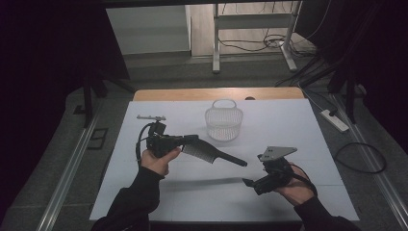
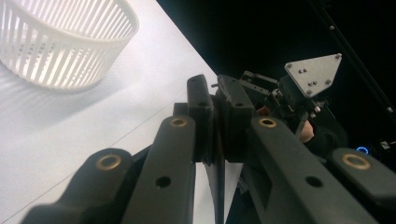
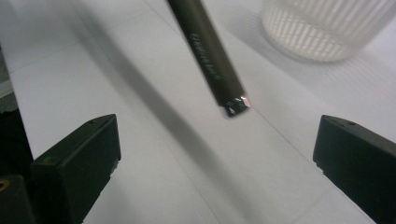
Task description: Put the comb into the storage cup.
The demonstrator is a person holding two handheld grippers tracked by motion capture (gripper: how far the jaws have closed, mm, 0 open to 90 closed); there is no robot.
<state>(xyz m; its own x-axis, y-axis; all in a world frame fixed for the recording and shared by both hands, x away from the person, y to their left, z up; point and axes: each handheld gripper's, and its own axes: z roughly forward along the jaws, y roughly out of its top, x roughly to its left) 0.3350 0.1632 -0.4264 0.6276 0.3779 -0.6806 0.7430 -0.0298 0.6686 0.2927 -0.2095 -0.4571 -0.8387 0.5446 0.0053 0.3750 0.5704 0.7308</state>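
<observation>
Clamping black plastic comb [image 1: 208,152] at toothed end w/ left hand-held gripper [image 1: 188,139], held above white bench [image 1: 288,125], handle aimed at right hand-held gripper [image 1: 248,182], jaws wide, empty. White slatted plastic basket [image 1: 223,121] beyond.

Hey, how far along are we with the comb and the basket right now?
Done: the left gripper has the black comb clamped and lifted off the table. In hand: its handle points toward the open right gripper, perhaps for a handover. Left: the white basket looks empty; the comb isn't in it.
</observation>
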